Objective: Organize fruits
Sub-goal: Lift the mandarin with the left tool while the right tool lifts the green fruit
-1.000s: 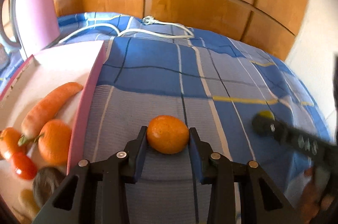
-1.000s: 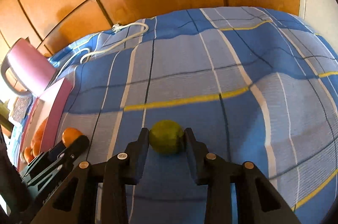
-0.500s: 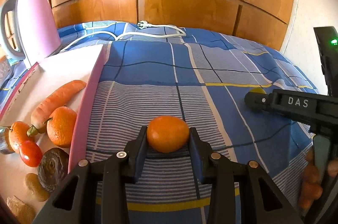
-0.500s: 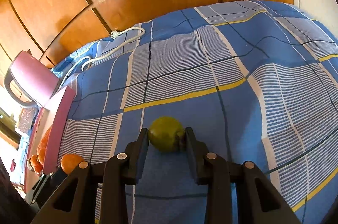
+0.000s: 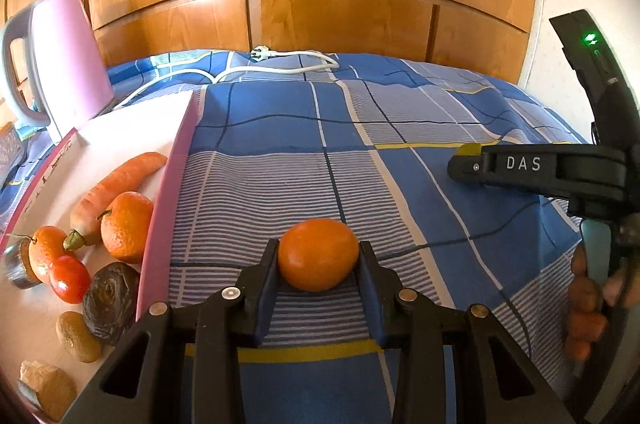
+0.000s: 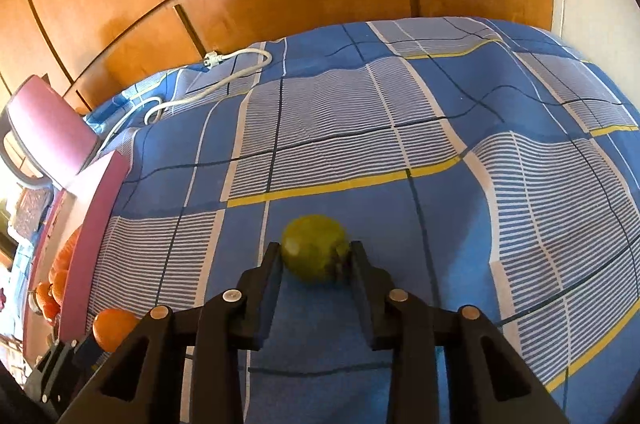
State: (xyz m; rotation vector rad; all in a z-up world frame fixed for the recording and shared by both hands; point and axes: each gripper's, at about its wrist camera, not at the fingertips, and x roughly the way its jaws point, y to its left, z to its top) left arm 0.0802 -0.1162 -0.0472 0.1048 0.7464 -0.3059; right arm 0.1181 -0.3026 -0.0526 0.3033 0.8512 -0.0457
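— What can't you make out from here?

— The far-left things on the white tray with the pink rim (image 5: 160, 224) are cut off: a brownish lump at the tray's near corner and a metal-capped piece at its left edge. In the right view the tray is nearly edge-on, its contents mostly hidden.

— And the fruit?

— The left tongs (image 5: 319, 256) are clamped on a round orange mandarin (image 5: 318, 254), held beside the tray's right rim. The right tongs (image 6: 316, 256) are clamped on a blurred green round fruit (image 6: 314, 252), their jaws having just tightened, above the blue checked bedspread (image 5: 400, 103).

— Anything around them?

— A pink electric kettle (image 5: 68, 55) by the tray's far corner, a white power cord (image 5: 280, 63) along the bedspread's far edge, wooden panels behind. The right tongs' side reads "DAS".
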